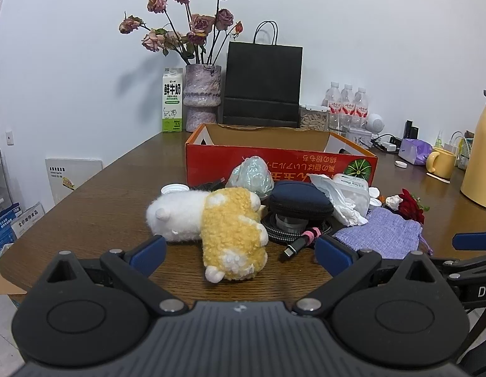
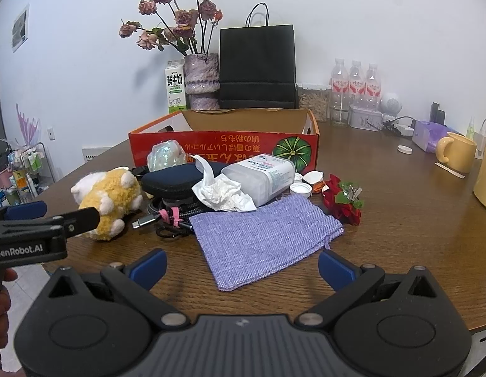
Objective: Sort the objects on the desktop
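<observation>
A yellow and white plush toy point(image 1: 221, 229) lies on the brown table, just ahead of my open, empty left gripper point(image 1: 240, 251). Behind it lie a dark blue zip case point(image 1: 301, 199), a braided cable coil point(image 1: 293, 231), a crumpled tissue point(image 1: 340, 198) and a white plastic bottle point(image 1: 353, 188). A purple woven pouch point(image 2: 258, 238) lies flat right ahead of my open, empty right gripper point(image 2: 243, 268). A red artificial flower point(image 2: 343, 199) sits right of the pouch. An open red cardboard box point(image 2: 224, 147) stands behind the pile. The plush also shows in the right wrist view point(image 2: 111, 201).
At the back stand a vase of dried roses point(image 1: 202, 97), a milk carton point(image 1: 172, 103), a black paper bag point(image 1: 261, 84) and three water bottles point(image 1: 346, 103). A yellow mug point(image 2: 456, 152) and a yellow jug point(image 1: 480, 163) stand at the right. Bottle caps point(image 2: 301, 188) lie near the flower.
</observation>
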`<state>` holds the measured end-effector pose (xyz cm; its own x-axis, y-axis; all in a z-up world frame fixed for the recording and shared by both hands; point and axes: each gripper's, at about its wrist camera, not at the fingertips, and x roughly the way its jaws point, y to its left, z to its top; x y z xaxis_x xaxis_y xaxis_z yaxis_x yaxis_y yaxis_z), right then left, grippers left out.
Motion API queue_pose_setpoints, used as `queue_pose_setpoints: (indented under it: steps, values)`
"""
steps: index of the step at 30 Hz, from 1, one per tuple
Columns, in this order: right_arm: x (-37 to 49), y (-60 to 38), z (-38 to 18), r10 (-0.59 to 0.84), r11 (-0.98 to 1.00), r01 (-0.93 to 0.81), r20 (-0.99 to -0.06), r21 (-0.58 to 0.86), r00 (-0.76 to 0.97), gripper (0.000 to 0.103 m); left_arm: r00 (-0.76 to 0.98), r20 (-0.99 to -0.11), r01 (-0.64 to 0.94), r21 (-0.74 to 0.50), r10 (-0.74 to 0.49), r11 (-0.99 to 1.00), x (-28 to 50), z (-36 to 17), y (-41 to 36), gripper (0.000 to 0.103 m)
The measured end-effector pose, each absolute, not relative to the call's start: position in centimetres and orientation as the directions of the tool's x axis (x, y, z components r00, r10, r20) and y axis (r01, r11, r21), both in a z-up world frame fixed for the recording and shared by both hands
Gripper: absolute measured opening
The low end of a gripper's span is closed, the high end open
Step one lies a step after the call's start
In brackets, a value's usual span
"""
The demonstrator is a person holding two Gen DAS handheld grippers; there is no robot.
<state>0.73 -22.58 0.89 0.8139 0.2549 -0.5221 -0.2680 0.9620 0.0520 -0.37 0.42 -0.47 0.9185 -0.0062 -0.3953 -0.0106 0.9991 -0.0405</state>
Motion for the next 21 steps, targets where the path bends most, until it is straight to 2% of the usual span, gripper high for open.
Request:
queue_pose_setpoints:
  steps: [21]
  values:
    - [1.19, -22.37, 0.17, 0.255, 0.962, -0.268, -0.534, 0.054, 0.806, 0.103, 0.912, -0.41, -0.02, -0.02, 0.01, 1.0, 0.29, -0.89, 0.33, 0.103]
